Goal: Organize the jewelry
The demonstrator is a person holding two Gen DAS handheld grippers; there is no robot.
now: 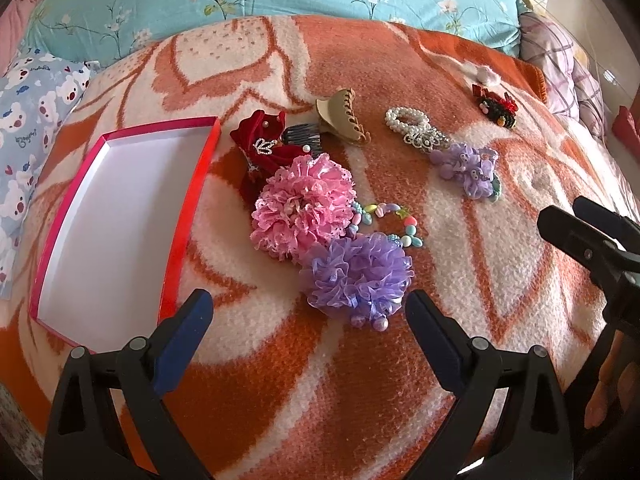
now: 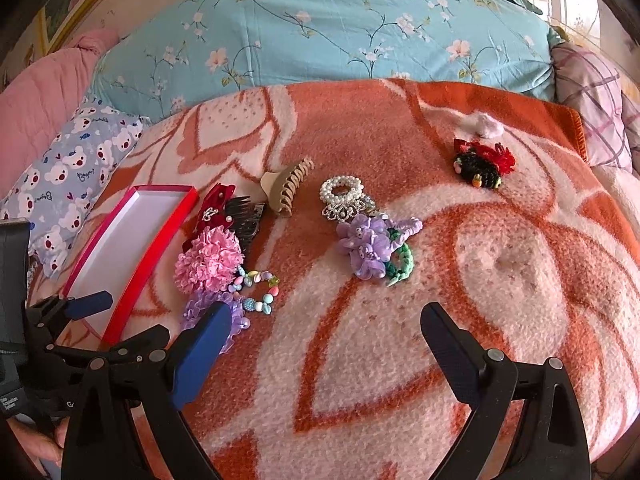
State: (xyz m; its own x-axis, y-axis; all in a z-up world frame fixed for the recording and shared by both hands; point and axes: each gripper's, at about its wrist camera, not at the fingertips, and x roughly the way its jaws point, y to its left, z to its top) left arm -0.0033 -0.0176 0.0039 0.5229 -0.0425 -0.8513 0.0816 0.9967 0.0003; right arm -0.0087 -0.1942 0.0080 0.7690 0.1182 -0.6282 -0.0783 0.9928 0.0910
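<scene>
Meanwhile, both tools hang above the orange-and-white blanket [image 1: 500, 248] with nothing held: the left gripper [image 1: 308, 312] stands with its jaws spread wide just short of the lilac ruffled hair flower [image 1: 358, 276], and the right gripper [image 2: 326, 328] is equally wide apart over bare blanket. Left of the pile lies the shallow red box [image 1: 192, 196], white inside. A pink ruffled flower [image 1: 302, 206] touches the lilac one, with a pastel bead bracelet [image 1: 394, 220] beside them. Farther back lie a beige claw clip [image 1: 342, 116] and pearl bracelets [image 1: 406, 120].
</scene>
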